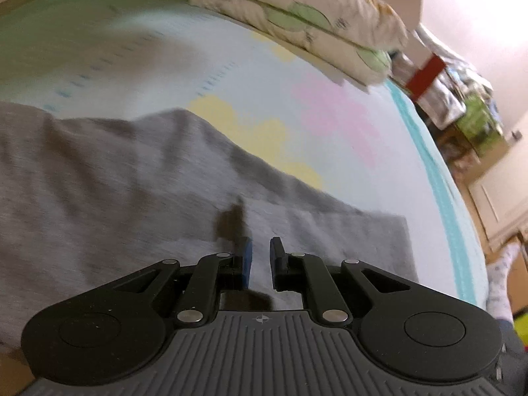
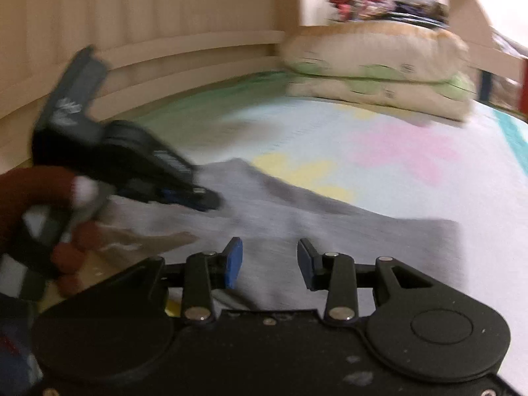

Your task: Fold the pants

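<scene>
Grey pants [image 1: 115, 181] lie spread on the bed's pastel sheet [image 1: 330, 125], one leg end reaching right. My left gripper [image 1: 260, 260] hovers just over the grey cloth, its blue-padded jaws a narrow gap apart with nothing between them. In the right wrist view the pants [image 2: 330, 231] fill the foreground. My right gripper [image 2: 269, 264] is open above them and empty. The left gripper [image 2: 194, 194] shows there too, blurred, held by a hand in a red glove [image 2: 66, 250], its tips low over the cloth.
Two stacked pillows [image 1: 313, 16] lie at the head of the bed; they also show in the right wrist view [image 2: 379, 66]. A wooden bed rail [image 2: 165, 52] runs along the far side. Cluttered boxes and bags [image 1: 455, 92] stand beyond the bed's right edge.
</scene>
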Tool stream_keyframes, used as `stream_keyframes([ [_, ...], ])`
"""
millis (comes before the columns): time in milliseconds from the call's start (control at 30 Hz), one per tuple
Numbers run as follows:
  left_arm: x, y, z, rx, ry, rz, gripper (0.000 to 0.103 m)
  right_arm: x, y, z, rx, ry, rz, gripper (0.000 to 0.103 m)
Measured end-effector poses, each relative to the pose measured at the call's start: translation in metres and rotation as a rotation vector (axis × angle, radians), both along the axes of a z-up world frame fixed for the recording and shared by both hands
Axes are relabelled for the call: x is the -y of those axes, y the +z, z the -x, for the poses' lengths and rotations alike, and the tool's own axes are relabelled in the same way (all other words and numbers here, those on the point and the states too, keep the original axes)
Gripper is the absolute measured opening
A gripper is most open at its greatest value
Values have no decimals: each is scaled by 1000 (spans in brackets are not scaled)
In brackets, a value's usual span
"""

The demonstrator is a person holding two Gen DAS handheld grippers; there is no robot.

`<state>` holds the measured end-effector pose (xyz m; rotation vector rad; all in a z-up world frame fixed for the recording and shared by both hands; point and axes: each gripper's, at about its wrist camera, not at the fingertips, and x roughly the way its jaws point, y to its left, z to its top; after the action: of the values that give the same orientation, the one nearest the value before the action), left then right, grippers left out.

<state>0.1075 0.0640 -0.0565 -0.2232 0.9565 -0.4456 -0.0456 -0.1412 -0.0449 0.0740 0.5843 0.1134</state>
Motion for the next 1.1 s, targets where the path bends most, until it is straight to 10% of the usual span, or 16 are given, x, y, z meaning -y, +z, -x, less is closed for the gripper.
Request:
stream_keyframes([
  [300, 24, -27, 31, -11, -104, -121, 12, 67, -51, -2, -226, -253, -74, 16],
  [633, 15, -26, 46, -1, -109, -123, 13, 72, -59, -1, -183, -238, -103, 15],
  [867, 24, -27, 42, -11, -171, 8, 78, 75, -65, 4, -161, -227, -97, 15],
  [1100, 29, -13, 49, 123, -101, -39, 87, 80, -65, 9, -152, -225, -124, 17],
])
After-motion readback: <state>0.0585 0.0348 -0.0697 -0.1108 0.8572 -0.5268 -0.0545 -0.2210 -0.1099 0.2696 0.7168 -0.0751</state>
